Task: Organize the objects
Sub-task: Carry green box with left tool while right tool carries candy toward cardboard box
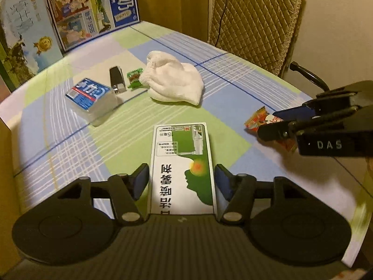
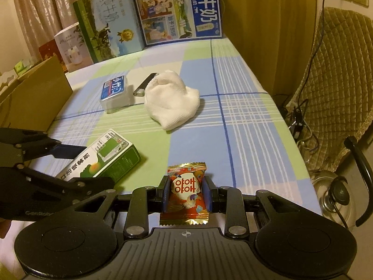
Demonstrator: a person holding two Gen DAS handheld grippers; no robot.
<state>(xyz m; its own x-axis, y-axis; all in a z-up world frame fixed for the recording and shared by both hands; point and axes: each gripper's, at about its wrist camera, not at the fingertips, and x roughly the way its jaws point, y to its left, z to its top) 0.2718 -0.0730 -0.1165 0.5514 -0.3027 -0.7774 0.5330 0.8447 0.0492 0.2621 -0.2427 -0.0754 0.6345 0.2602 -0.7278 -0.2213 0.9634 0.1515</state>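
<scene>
Right gripper (image 2: 186, 196) is clamped on the red candy (image 2: 186, 192). Left gripper (image 1: 181, 182) sits spread around the green box (image 1: 183, 163) between its pads, gaps either side, so centre up, squeeze evenly.

Bare cloth lies between the white towel (image 2: 172, 102) and medicine box (image 2: 105, 158).
</scene>
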